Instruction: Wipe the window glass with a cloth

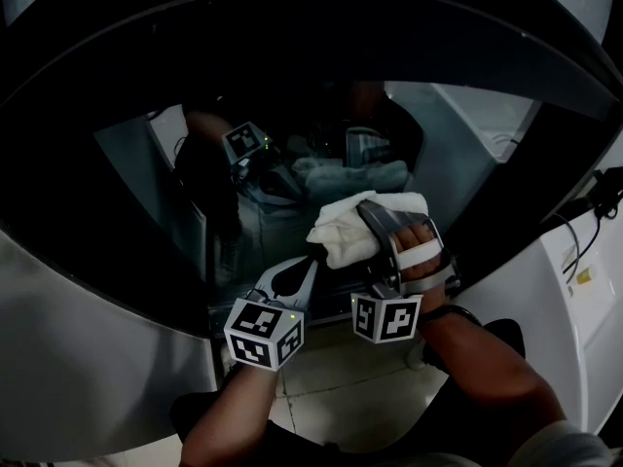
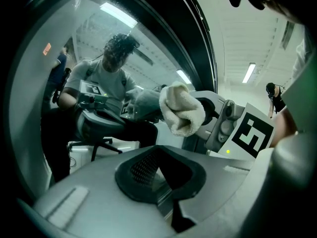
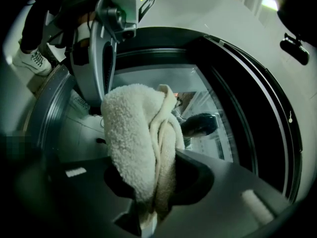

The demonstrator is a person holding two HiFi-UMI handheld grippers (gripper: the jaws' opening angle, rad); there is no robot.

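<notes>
Right claw point(image 1: 375, 224): closed on a white terry cloth point(image 1: 362, 226); in the right gripper view the cloth point(image 3: 136, 143) stands bunched and folded between the two jaws of the right claw point(image 3: 153, 192), filling the gap and rising above the tips. The cloth lies against the window glass point(image 1: 146, 193) near the lower edge of the pane, right of its middle; in the left gripper view the cloth point(image 2: 182, 108) meets its own reflection on the window glass point(image 2: 74, 58), which indicates contact. Left claw point(image 1: 304, 267): jaws together with nothing between them, as the left gripper view shows at the left claw point(image 2: 163, 182); it sits just beside the cloth on the left, low against the lower edge of the pane, and whether its tips touch the glass cannot be told. Each claw carries a marker cube; the left cube point(image 1: 263, 334) and the right cube point(image 1: 386, 317) sit side by side below the pane, close but apart. The pane is dark, curved and set in a black frame point(image 1: 292, 17); a white body panel point(image 1: 555, 290) lies to the right of the frame; a tiled floor point(image 1: 331, 377) shows below, between the forearms. The glass reflects a seated person holding both claws; the right gripper view shows the window glass point(image 3: 218, 98) curving behind the cloth.
</notes>
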